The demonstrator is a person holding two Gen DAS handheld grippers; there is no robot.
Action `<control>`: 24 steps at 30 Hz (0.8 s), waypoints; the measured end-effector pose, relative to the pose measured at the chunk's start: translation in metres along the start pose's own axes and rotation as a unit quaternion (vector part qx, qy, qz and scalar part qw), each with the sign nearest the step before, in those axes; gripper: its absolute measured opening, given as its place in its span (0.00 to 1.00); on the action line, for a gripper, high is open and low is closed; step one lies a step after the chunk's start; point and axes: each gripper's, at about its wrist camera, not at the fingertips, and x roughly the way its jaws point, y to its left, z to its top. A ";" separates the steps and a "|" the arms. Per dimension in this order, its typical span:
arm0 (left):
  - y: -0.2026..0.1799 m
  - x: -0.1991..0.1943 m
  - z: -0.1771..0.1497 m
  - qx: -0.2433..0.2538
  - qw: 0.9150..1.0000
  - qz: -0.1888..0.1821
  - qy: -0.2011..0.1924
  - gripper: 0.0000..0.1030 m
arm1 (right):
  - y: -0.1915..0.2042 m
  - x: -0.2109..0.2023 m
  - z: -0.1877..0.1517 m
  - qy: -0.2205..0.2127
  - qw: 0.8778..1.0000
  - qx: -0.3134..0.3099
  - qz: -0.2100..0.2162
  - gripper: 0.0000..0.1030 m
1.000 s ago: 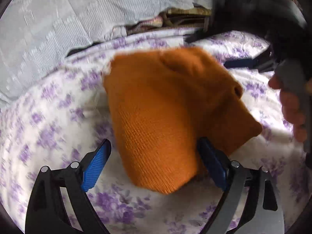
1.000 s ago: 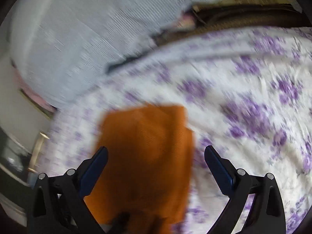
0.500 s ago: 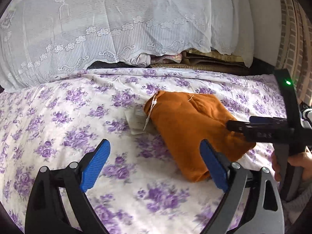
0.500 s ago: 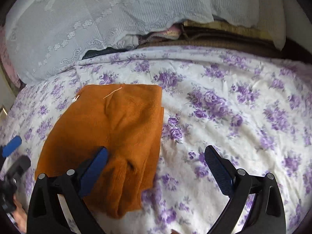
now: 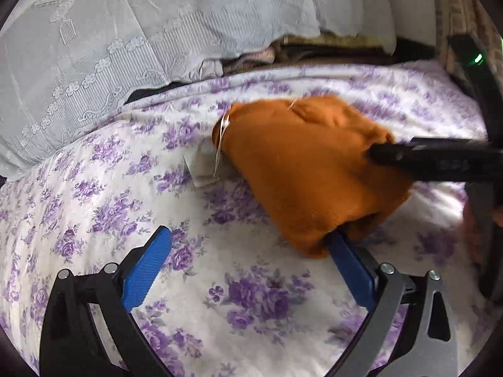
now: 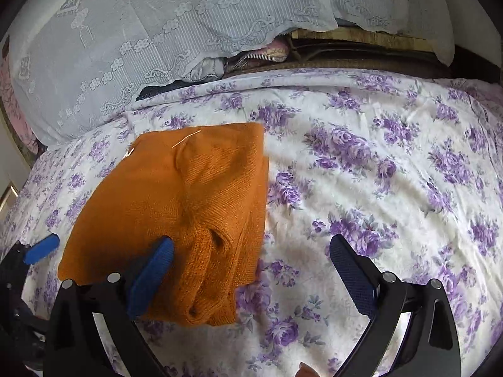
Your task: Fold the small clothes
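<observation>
A folded orange knit garment [image 5: 308, 169] lies on the floral bedsheet [image 5: 94, 188]; it also shows in the right wrist view [image 6: 176, 207]. A white tag [image 5: 204, 169] sticks out from under its far left edge. My left gripper [image 5: 248, 248] is open, its right fingertip under the garment's near edge. My right gripper [image 6: 251, 251] is open, its left finger [image 6: 151, 273] resting on the garment's near part. The right gripper's black body [image 5: 433, 160] crosses the garment's right side in the left wrist view. The left gripper's blue fingertip [image 6: 42, 248] shows at the left of the right wrist view.
A white lace cover [image 6: 125, 37] drapes over a pile at the back of the bed. Folded striped and pink cloth [image 6: 261, 55] sits under its edge. The floral bedsheet [image 6: 393, 172] stretches to the right of the garment.
The left gripper has moved closer to the garment, its right fingertip now under the near edge. The right gripper has come in over the garment's right side. Both stay open.
</observation>
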 end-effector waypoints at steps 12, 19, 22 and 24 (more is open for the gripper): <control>0.041 0.030 -0.016 -0.123 0.986 0.005 0.110 0.96 | -0.003 0.020 -0.006 0.035 0.999 -0.002 -0.011 0.97; 0.057 -0.044 -0.004 -0.142 0.990 -0.019 -0.002 0.96 | -0.006 0.021 -0.007 0.039 0.999 0.009 -0.005 0.97; 0.062 -0.035 0.027 -0.151 0.988 -0.032 0.007 0.96 | -0.007 0.021 -0.008 0.039 0.999 0.010 -0.004 0.97; 0.053 -0.020 0.045 -0.136 0.990 -0.026 0.010 0.96 | -0.006 0.021 -0.007 0.038 0.999 0.011 -0.003 0.97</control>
